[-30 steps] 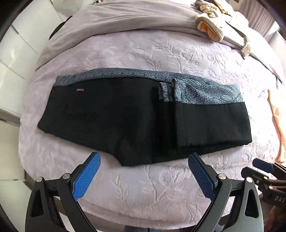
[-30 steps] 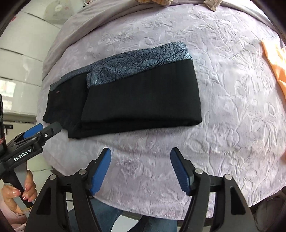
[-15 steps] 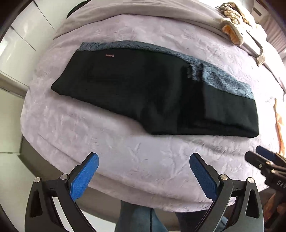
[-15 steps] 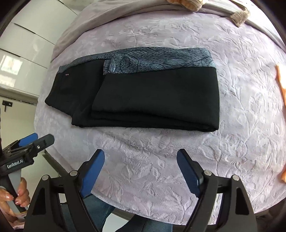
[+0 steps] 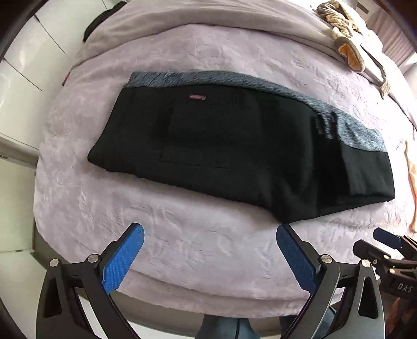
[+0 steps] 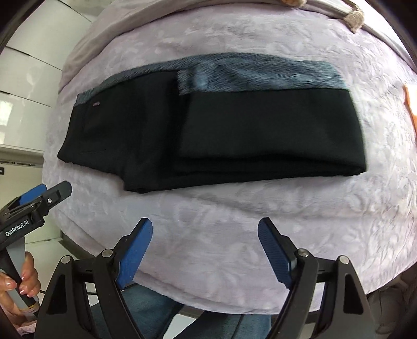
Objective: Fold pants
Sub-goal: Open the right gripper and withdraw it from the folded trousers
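In the left wrist view, white cabinet doors [image 5: 18,86] fill the nine o'clock edge. The left gripper [image 5: 208,250] sits at six o'clock, its blue pads spread wide with only bedspread between them. The lilac embossed bedspread [image 5: 182,250] fills the middle, and the pants [image 5: 234,146] lie flat on it at centre, black with a grey-blue patterned band along the far edge; their right end is folded over on itself toward three o'clock. A woven beige item [image 5: 346,44], too distorted to identify, lies at one o'clock on a plain grey blanket [image 5: 208,23].

In the right wrist view, a hand [image 6: 23,281] at eight o'clock grips the left tool's handle. The right gripper [image 6: 206,242] at six o'clock stands apart, empty, short of the pants' near edge. An orange cloth [image 6: 410,101] shows at three o'clock.
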Motion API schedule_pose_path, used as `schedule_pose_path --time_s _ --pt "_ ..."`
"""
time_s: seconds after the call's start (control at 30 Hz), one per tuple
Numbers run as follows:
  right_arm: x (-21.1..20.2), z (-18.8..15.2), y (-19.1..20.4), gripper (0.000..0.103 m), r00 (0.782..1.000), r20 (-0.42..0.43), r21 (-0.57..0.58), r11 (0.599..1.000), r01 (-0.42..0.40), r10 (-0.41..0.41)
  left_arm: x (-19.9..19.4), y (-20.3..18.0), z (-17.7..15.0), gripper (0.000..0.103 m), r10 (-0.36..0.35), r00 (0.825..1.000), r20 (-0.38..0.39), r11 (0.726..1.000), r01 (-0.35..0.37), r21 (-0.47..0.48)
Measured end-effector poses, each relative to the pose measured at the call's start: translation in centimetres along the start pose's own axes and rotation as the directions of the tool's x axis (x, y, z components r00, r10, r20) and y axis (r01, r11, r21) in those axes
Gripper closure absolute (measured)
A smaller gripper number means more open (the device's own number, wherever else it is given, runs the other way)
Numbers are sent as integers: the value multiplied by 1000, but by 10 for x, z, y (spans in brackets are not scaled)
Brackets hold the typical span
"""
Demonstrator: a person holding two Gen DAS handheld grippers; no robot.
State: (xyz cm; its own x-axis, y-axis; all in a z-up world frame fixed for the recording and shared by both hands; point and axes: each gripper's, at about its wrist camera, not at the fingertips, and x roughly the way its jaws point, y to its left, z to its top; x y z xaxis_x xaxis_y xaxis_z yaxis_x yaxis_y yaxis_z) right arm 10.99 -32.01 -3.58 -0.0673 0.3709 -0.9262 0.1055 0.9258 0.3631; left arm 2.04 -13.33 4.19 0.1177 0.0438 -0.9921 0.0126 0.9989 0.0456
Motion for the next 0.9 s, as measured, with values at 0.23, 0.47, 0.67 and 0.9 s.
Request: schedule_pose_path --time_s 0.23,0.47,0.67,0.9 --pt "14 1 53 17 999 -28 -33 999 41 -42 8 37 -1 1 -5 1000 10 1000 5 -8" --pt "16 3 87 17 995 -31 -98 991 88 -92 25 65 0 1 -4 1000 12 999 5 -40" --pt "14 7 95 17 993 -31 -104 989 109 -113 36 77 -3 1 -58 998 4 996 58 -66" --pt "19 8 99 17 990 -55 -108 987 120 -126 42 87 4 1 -114 993 25 989 116 -96"
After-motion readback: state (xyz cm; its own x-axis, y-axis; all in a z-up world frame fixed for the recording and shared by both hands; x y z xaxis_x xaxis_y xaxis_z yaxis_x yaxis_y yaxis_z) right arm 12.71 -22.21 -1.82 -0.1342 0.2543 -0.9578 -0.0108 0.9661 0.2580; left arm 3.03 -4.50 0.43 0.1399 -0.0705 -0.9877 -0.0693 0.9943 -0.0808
